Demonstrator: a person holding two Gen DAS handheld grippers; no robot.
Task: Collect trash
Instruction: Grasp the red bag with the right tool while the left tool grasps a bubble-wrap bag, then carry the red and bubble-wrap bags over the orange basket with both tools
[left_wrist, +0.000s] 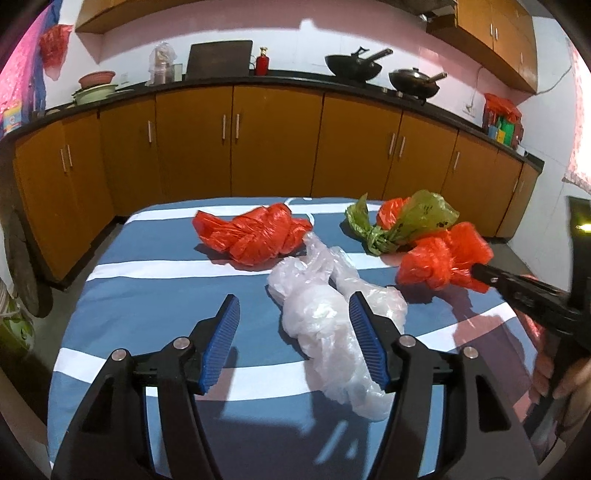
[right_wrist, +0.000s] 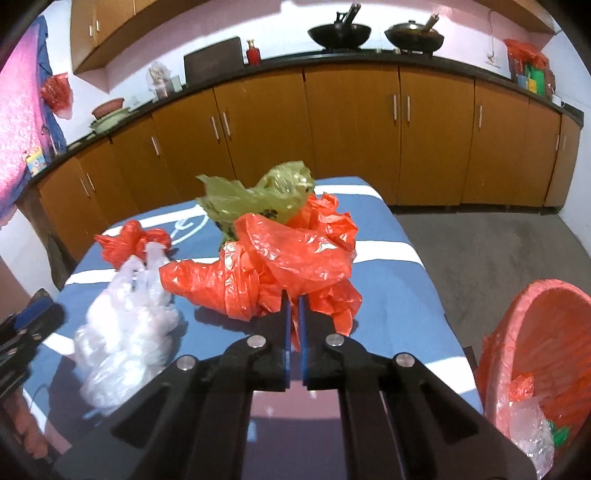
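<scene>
Crumpled plastic bags lie on a blue and white striped table (left_wrist: 155, 295). My left gripper (left_wrist: 295, 314) is open above a clear plastic bag (left_wrist: 325, 332), which lies between its blue pads. My right gripper (right_wrist: 294, 301) is shut on a red plastic bag (right_wrist: 291, 262) and holds it just above the table; it also shows in the left wrist view (left_wrist: 439, 258). A second red bag (left_wrist: 255, 232) lies at the far middle. A green bag (left_wrist: 406, 218) lies behind the held one. A red basket (right_wrist: 535, 354) with some trash in it stands right of the table.
Brown kitchen cabinets (left_wrist: 273, 140) run behind the table, with woks (left_wrist: 354, 64) and a red bottle (left_wrist: 261, 62) on the counter. Grey floor (right_wrist: 498, 251) lies to the right of the table.
</scene>
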